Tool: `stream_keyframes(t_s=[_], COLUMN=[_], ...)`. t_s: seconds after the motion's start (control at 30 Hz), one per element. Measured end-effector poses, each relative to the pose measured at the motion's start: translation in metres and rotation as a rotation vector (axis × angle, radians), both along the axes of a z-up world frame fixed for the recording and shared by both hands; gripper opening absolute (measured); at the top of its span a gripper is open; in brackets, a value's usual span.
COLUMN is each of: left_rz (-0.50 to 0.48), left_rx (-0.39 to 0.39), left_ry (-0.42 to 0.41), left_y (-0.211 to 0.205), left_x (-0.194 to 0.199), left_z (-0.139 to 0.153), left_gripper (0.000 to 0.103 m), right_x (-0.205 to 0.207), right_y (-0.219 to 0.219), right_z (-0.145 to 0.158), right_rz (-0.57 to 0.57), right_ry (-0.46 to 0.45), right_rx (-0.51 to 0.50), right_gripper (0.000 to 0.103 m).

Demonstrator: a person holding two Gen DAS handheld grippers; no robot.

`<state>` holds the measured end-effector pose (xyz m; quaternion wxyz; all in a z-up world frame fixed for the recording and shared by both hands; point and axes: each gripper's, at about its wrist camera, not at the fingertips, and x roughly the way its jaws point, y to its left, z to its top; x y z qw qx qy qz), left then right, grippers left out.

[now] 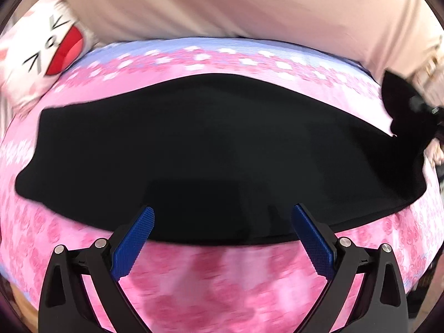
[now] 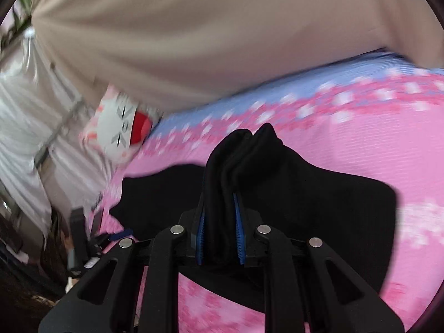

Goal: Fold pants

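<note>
While the right gripper [image 2: 220, 216] clamps a bunch of the black pants [image 1: 194, 152] between its fingers and the left gripper [image 1: 223, 222] gapes empty above them, the fold is midway and needs carrying across.

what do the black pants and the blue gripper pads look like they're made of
Black pants: soft matte fabric, probably a knit; it bunches into folds where the right gripper pinches it. Blue pads on the left gripper: likely rubber or plastic, judging by the fine grid texture.
</note>
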<state>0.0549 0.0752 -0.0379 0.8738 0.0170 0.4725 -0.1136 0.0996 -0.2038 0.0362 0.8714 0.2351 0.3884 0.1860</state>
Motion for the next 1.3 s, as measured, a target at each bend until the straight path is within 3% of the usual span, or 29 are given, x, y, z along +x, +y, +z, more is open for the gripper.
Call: stream_keyframes(t_s=[0.13,0.3,0.4,0.53,0.6,0.63,0.83,0.97,1.03,1.13,1.3], left_rz=[0.072,0.136,0.165,0.185,0.191,0.196,0.301,0.442,0.534,0.661,0.753], left_rx=[-0.022,-0.044,-0.065,-0.09,-0.091,-0.089,-0.075,-0.081,-0.149,-0.386,-0.493], left_ry=[0.001,0.006,0.019,0.03,0.031,0.031,0.01,0.021,0.035,0.014,-0.024], left_y=[0.045,0.083,0.098,0.108,0.111,0.113,0.152,0.191,0.214,0.254,0.277], left_x=[-0.001,0.001,0.004,0.008,0.011,0.011,0.007,0.009,0.006,-0.003,0.008], left_z=[0.002,-0.001,-0.006,-0.011,-0.012,-0.012,-0.008,-0.014,-0.019,-0.024,-0.026], left_gripper=[0.098,0.098,0.098,0.098,0.098,0.098,0.098,0.098,0.098,0.097,0.097], right_x=[0.033,0.049,0.047,0.045,0.04,0.037,0.0,-0.005,-0.01,-0.015,-0.017], right_y=[0.066,0.109,0.113,0.126,0.137,0.139,0.095,0.089,0.089,0.093,0.101], right_z=[-0.037,-0.066,-0.067,-0.063,-0.062,-0.059,-0.019,-0.032,-0.037,-0.044,-0.054], right_rz=[0.095,0.12,0.114,0.142,0.174,0.181,0.089,0.039,0.035,0.011,0.014], right_ry=[0.083,0.139,0.138,0.119,0.091,0.079,-0.027,0.028,0.03,0.021,0.022], right_rx=[-0.054,-0.151,-0.185,-0.314,-0.365,-0.369,-0.145,-0.211,-0.169,-0.154,-0.129], right_gripper=[0.017,0.017,0.017,0.018,0.026,0.034,0.041,0.043,0.043,0.043,0.043])
